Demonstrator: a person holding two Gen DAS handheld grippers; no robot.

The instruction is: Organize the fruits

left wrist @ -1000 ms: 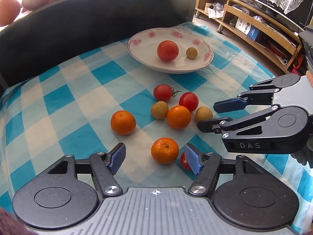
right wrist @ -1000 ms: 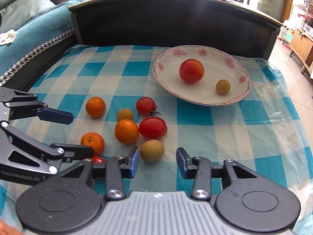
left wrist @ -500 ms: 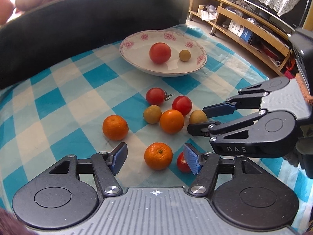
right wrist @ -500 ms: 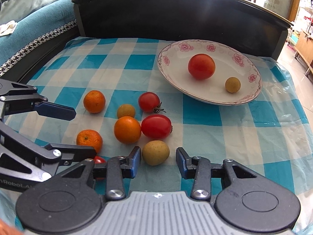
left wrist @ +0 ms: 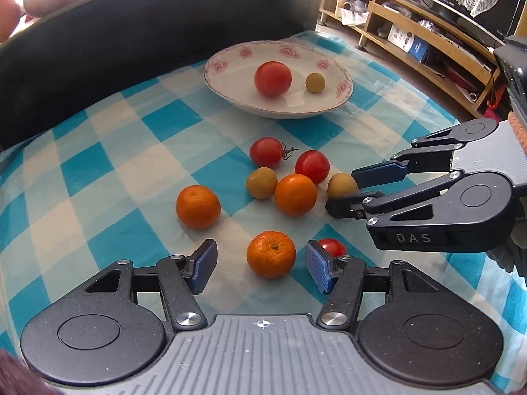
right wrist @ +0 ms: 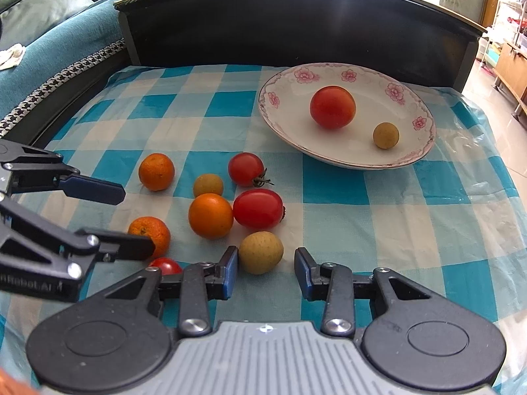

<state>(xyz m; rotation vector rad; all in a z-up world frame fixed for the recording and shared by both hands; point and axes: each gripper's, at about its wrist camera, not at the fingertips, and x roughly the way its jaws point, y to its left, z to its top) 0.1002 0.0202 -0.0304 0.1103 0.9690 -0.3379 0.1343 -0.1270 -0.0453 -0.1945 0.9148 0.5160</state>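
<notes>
Two grippers work low over the checked cloth [right wrist: 411,223], and both have their fingers spread wide with nothing pinched yet. Our right gripper [right wrist: 265,271] brackets a small tan fruit [right wrist: 261,252]: the left pad sits just beside its skin, the other pad stands off, so we judge the fruit is not gripped yet and the grip needs centring before closing. Our left gripper [left wrist: 260,265] has a mandarin [left wrist: 271,254] between its blue pads [left wrist: 318,271], closer to the right one and touching neither. A small red tomato [left wrist: 332,247] hides just behind that right pad, near enough that closing may nudge it.

Further out lie the rest of the loose fruit: a second mandarin [left wrist: 198,206] off to the left, a smooth orange [left wrist: 295,194] touching an oval tomato [left wrist: 312,166], another tan fruit [left wrist: 261,182] and a stemmed tomato [left wrist: 266,152].

Beyond them the flowered plate [right wrist: 418,112] holds a big tomato [right wrist: 332,107] and one tan fruit [right wrist: 385,135], apart from each other. We take the plate as the place for the fruit, so most of the sorting remains.
</notes>
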